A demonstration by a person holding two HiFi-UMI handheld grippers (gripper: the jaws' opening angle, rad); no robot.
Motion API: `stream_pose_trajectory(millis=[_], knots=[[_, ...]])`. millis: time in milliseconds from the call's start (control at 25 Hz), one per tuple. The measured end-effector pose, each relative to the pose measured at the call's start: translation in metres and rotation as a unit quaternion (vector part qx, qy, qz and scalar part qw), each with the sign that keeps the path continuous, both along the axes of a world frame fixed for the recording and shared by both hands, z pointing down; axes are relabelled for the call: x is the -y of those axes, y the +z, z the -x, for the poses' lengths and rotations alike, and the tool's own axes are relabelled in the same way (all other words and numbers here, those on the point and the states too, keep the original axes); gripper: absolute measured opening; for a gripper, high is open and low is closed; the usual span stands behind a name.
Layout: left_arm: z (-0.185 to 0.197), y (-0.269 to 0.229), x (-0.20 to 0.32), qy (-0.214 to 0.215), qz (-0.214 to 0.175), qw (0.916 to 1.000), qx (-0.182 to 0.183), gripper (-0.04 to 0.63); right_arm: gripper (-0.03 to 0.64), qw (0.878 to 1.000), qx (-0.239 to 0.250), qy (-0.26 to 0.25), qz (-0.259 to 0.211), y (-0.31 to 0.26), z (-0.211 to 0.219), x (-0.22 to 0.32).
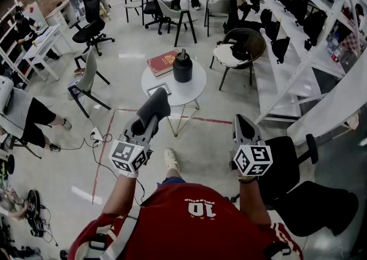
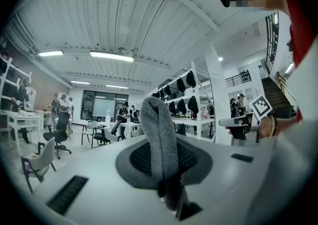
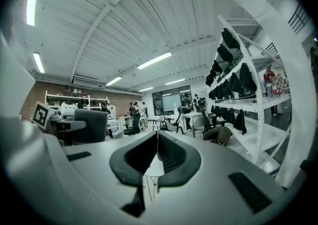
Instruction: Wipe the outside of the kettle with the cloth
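Closest to me are my two claws, both held out in front of my chest and tilted up. My left claw is clamped on the grey cloth. In the left gripper view the cloth is pinched down low between the pads and stands up in a folded loop past the tips. My right claw has nothing in it. In the right gripper view its pads meet at the tips, so it's closed, with just a thin sliver of gap lower down. It sits at about 3 o'clock from the left one, well apart from it.

One of my shoes pokes out on the floor between the claws, and a red tape line runs across just past them.

Straight ahead at 12 o'clock is the round white table. The black kettle stands upright on its far half, well away from both claws and the cloth. A red book lies just beside it at roughly 9 o'clock, and a flat square frame sits near the table's front edge at about 7 o'clock from the kettle.

Beyond the table, around 2 o'clock, there's a wicker chair, and white shelving runs along the right side.
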State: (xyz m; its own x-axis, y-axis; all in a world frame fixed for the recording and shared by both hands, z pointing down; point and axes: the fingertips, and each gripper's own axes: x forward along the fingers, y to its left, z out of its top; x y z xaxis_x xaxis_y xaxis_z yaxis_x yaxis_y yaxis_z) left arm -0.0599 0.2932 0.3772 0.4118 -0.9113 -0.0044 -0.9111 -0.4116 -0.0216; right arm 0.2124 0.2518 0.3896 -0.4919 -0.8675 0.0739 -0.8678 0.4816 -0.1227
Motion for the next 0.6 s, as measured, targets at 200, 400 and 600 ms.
stream_pose_trajectory(millis=[200,400,600], knots=[[-0.0007,-0.0038,-0.0043,0.001,-0.002,1.0000,0.000,0.048,0.015,1.000,-0.009,-0.004,-0.004,-0.0046,0.0037,-0.0055],[-0.0004,-0.0056,-0.0069,0.005,-0.001,1.0000,-0.005,0.048,0.015,1.000,-0.007,0.000,-0.007,-0.0075,0.0040,-0.0079],[-0.0016,-0.0065,-0.0080,0.005,-0.004,1.0000,0.003,0.048,0.015,1.000,-0.009,0.007,-0.017,-0.0111,0.0024,-0.0104]])
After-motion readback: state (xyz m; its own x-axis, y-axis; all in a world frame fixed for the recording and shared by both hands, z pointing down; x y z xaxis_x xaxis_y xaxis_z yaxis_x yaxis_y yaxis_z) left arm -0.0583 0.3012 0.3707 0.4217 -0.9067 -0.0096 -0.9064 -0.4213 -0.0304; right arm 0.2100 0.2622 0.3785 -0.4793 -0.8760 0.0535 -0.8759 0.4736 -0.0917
